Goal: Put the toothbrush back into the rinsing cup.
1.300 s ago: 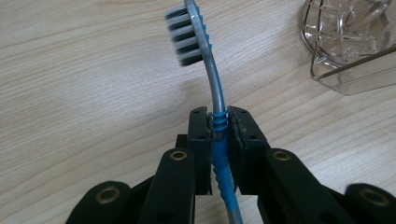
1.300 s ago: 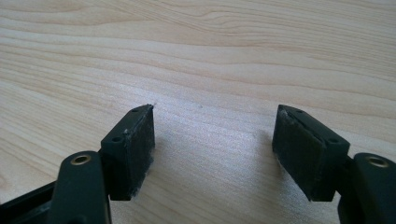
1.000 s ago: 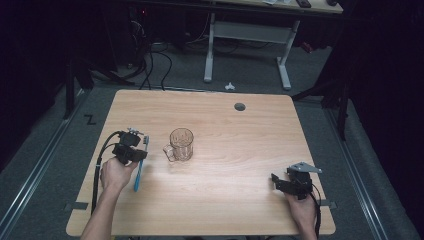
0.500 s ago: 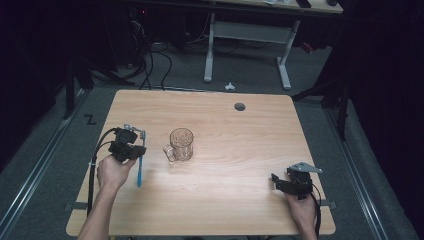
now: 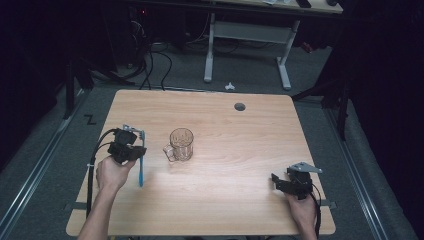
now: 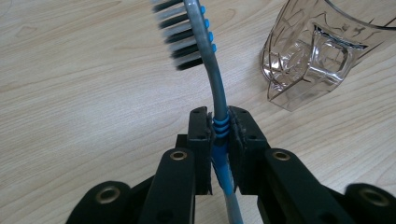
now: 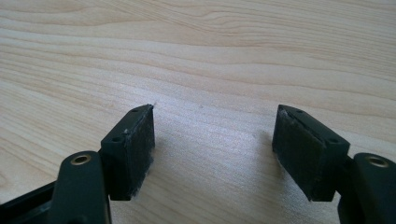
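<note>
Wood, pale and smooth, makes the top of the desk point(image 5: 225, 200). On the left, the left gripper point(image 6: 218, 126) is squeezed tight on a blue and grey toothbrush point(image 6: 215, 88), with its black bristles pointing far from the hand. Just right of it stands a clear plastic mug point(image 5: 180, 144), near the middle of the desk. Far to the right, near the front edge, the right gripper point(image 7: 212, 140) has its jaws wide apart above bare wood.
</note>
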Demonstrator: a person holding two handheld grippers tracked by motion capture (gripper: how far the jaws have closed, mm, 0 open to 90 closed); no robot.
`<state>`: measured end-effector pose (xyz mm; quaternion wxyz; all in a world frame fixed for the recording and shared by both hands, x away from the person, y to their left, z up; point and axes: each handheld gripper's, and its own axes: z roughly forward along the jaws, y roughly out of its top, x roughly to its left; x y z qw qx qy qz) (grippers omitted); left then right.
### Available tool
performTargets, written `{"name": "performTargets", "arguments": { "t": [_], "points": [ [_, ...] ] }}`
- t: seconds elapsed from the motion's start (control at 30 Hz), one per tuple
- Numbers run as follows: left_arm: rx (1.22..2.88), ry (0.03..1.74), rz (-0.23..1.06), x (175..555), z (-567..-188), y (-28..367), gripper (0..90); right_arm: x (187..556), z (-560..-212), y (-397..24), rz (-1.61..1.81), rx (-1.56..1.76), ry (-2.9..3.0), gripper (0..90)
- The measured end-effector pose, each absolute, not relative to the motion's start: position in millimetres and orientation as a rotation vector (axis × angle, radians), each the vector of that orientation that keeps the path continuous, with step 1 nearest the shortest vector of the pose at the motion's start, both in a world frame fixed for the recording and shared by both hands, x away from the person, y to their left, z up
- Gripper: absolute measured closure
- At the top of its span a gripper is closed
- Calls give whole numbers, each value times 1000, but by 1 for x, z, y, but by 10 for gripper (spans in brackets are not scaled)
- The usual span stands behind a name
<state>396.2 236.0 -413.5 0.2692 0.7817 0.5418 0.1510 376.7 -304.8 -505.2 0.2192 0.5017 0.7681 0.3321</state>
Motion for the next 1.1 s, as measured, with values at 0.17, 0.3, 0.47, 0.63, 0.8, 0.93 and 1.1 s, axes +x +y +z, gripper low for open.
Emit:
{"name": "performTargets", "arguments": {
  "t": [0.17,0.3,0.47,0.63,0.8,0.93,1.1],
  "points": [
    [2100,1460,407,395,-412,237,799,377,-505,-305,918,1388,2125,300],
    [2094,1453,412,393,-410,237,799,377,-505,-305,918,1388,2125,300],
    [2088,1450,417,391,-408,236,799,377,-505,-305,918,1388,2125,300],
    [2075,1436,431,390,-402,236,801,377,-505,-305,922,1390,2125,300],
    [2078,1414,450,387,-394,232,801,377,-505,-306,930,1396,2125,300],
    [2063,1397,453,385,-391,233,801,377,-505,-306,929,1392,2125,300],
    [2057,1392,459,384,-391,234,802,376,-505,-305,919,1388,2124,301]
  ]
}}
